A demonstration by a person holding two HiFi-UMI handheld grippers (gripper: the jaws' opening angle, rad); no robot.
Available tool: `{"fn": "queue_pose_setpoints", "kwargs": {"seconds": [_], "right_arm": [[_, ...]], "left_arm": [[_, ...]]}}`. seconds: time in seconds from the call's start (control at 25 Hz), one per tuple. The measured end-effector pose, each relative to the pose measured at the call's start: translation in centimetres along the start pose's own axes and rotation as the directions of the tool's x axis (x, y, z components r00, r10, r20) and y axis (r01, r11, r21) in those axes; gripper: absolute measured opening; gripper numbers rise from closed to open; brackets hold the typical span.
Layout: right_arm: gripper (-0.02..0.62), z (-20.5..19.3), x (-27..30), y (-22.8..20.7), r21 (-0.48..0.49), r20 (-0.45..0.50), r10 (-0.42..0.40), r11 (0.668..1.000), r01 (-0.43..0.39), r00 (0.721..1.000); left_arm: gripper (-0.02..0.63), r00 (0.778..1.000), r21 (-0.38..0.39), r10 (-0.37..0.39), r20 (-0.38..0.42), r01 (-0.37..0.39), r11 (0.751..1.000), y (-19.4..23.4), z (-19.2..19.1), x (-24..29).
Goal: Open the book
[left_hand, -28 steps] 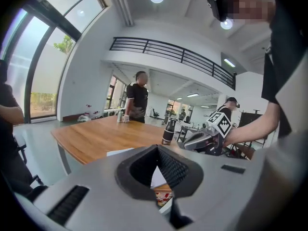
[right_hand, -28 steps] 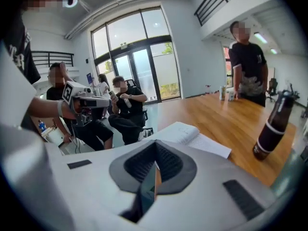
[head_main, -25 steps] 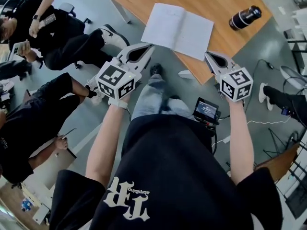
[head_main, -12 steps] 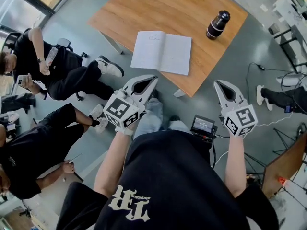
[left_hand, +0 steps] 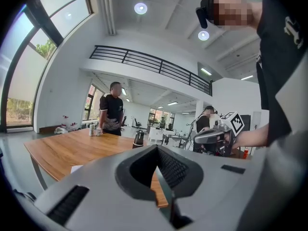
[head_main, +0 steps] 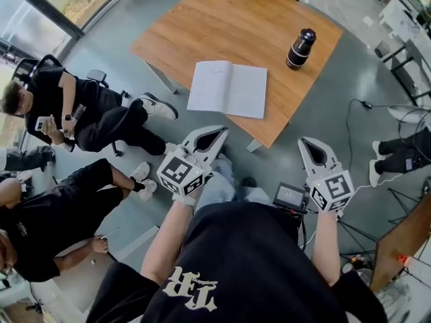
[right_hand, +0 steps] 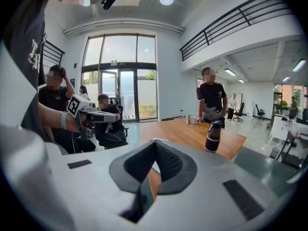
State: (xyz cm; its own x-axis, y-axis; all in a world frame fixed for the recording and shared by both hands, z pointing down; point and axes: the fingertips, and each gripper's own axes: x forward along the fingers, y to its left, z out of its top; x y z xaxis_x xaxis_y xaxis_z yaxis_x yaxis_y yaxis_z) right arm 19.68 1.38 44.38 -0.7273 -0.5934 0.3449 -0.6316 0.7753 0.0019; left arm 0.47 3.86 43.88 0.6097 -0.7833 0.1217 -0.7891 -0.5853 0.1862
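1. The only print with any size is on the person's black shirt: large white gothic letters near the hem. The small line beside them is too fine to read.
2. A faint line of writing sits at the top of the book's left page, too small to make out.
3. The cube on each gripper bears black-and-white square markers, not words.
4. The book lies open and flat, with two plain white pages and a straight centre crease. It rests on the wooden table near the edge closest to the person, with its front corner at that edge.
5. The table top is a warm, smooth wood grain. A dark cylindrical bottle with a pale band stands upright on it, apart from the book and off to its right.
6. The left gripper is grey moulded plastic with ribbed inner pads. Its tips meet, leaving a diamond-shaped hollow behind them, and it grips nothing.
7. The right gripper is the same, with its tips together and nothing held.
8. Both grippers hover short of the table, well apart from the book.
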Motion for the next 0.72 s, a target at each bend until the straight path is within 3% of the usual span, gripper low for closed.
{"fn": "queue_pose_setpoints", "kwargs": {"seconds": [0.72], "right_arm": [[-0.012,-1.2,-2.1,0.5,-0.011,0.004,0.004,1.000,-0.004,1.000]], "left_arm": [[0.008,1.000,0.014,-0.002,-0.005,0.002,1.000,-2.5,-0.2,0.6]]}}
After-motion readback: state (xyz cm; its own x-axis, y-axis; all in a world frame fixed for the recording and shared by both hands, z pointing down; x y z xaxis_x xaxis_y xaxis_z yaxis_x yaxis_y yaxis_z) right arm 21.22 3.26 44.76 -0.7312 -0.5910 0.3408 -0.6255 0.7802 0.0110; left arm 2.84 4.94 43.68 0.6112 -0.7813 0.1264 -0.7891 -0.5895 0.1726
